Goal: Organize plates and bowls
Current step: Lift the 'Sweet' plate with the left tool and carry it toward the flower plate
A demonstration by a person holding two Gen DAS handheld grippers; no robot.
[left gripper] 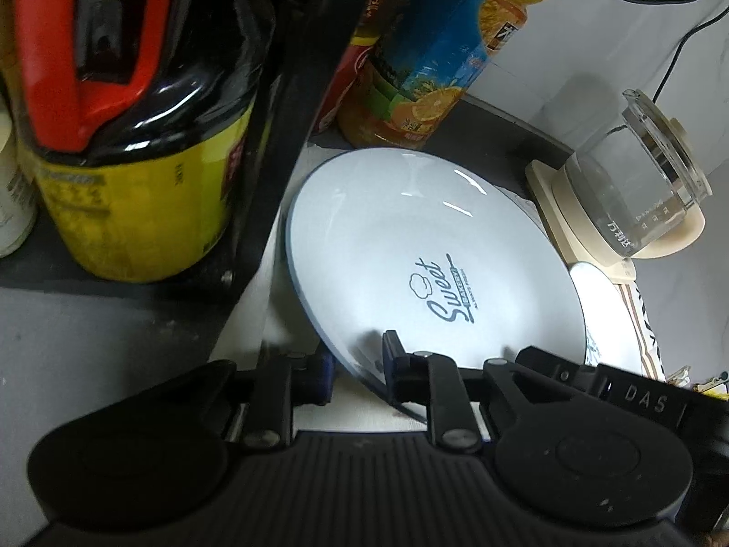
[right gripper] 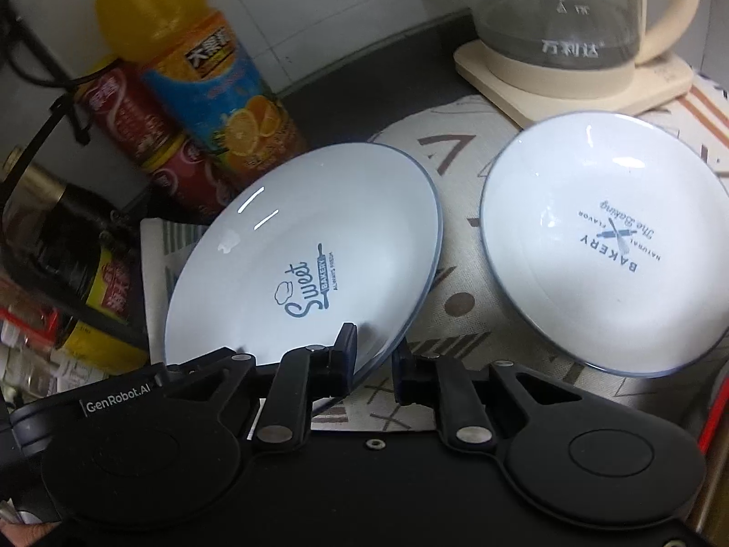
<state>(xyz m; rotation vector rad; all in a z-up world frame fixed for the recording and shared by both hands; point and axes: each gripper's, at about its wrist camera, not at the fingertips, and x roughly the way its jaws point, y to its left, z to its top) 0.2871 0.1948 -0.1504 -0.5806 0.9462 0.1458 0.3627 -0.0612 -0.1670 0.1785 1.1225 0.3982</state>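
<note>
Cluttered dark counter, patterned cloth at centre. Both grippers, left and right, jaws clamped on the "Sweet" plate, tilted, lettering running toward upper right. "Bakery" plate just beside, at right, lettering upside down.

White plate rimmed blue, blue "Sweet" print; second white plate, blue "BAKERY" print. Beige cloth, brown geometric marks. Orange juice bottle, blue label. Cream kettle base.
</note>
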